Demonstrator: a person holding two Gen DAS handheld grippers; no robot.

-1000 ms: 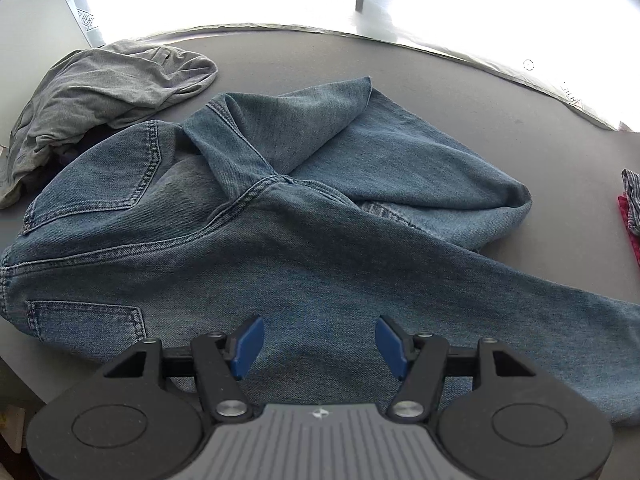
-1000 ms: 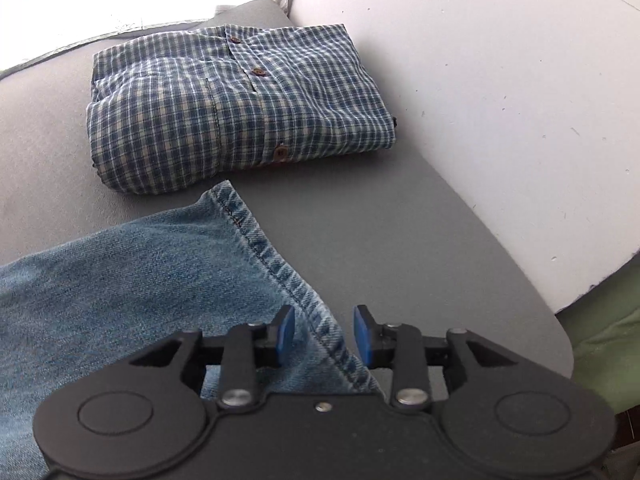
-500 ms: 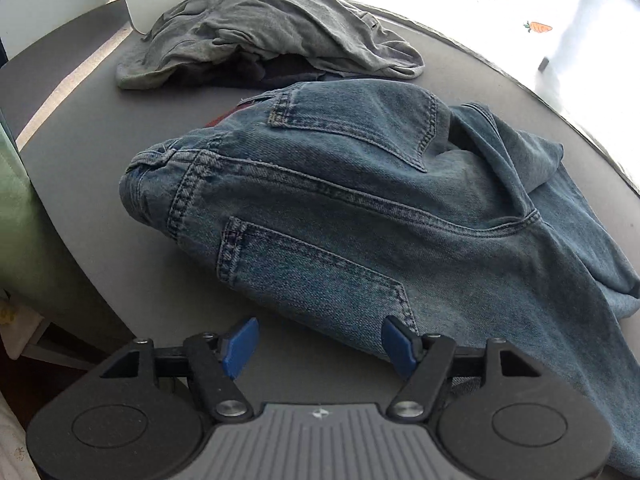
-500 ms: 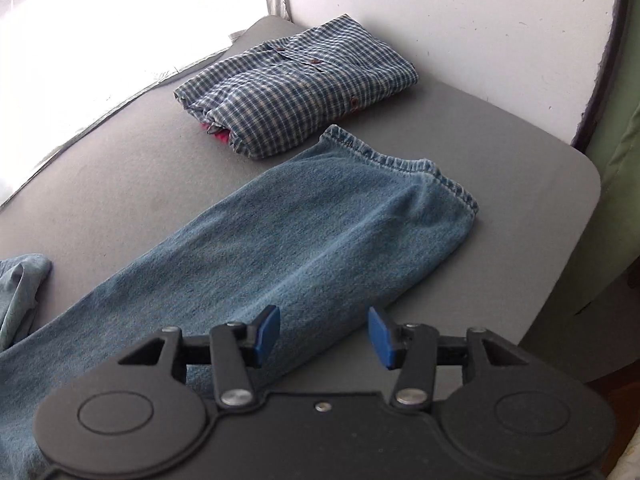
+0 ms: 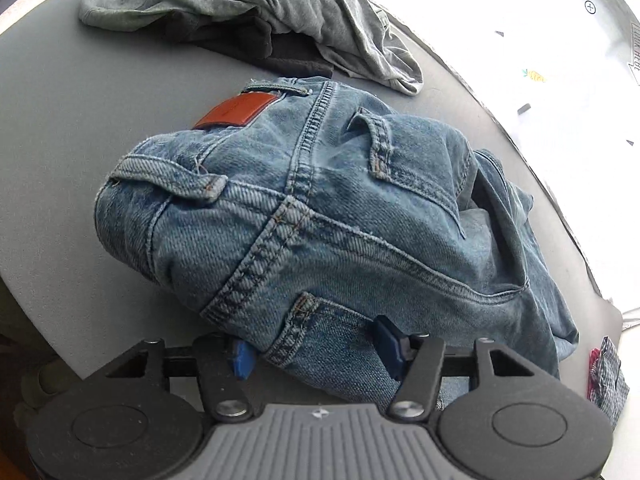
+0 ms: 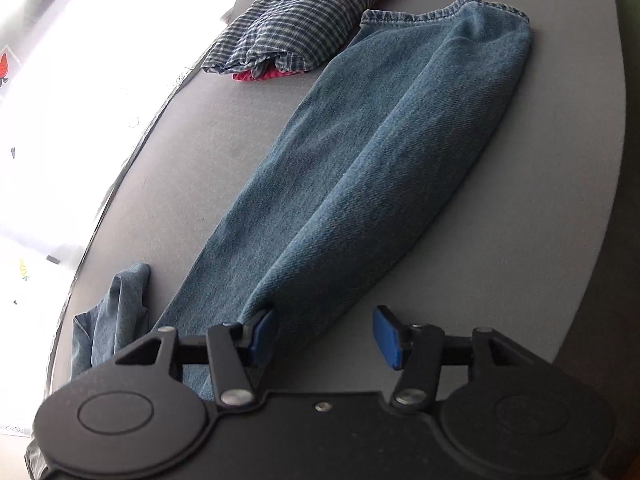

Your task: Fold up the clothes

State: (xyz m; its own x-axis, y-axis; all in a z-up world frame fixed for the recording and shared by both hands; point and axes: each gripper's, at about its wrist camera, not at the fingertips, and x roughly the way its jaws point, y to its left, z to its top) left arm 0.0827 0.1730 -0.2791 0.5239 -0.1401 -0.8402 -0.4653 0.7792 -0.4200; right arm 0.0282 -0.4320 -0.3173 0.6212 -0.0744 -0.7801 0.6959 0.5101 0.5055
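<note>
Blue jeans (image 5: 360,216) lie crumpled on the grey table (image 5: 80,120), waistband and brown leather patch (image 5: 236,110) facing me in the left wrist view. My left gripper (image 5: 315,352) sits low at the near pocket corner; its jaws are closing with that denim fold between them, not clearly pressed. In the right wrist view one jeans leg (image 6: 380,152) stretches away to its hem (image 6: 460,10). My right gripper (image 6: 324,336) straddles the leg's near right edge, jaws closing. One pad touches the denim and the other hangs over bare table.
A rumpled grey garment (image 5: 280,8) lies beyond the waistband. A folded checked shirt (image 6: 304,12) on something red (image 6: 256,75) rests by the leg's hem. The other leg (image 6: 116,312) is bunched at the left. The table's rounded edge (image 6: 600,240) runs close on the right.
The left gripper swung from the seat to the waistband end, dropped close onto the denim and narrowed its jaws. The right gripper drew back from the hem along the leg and rolled.
</note>
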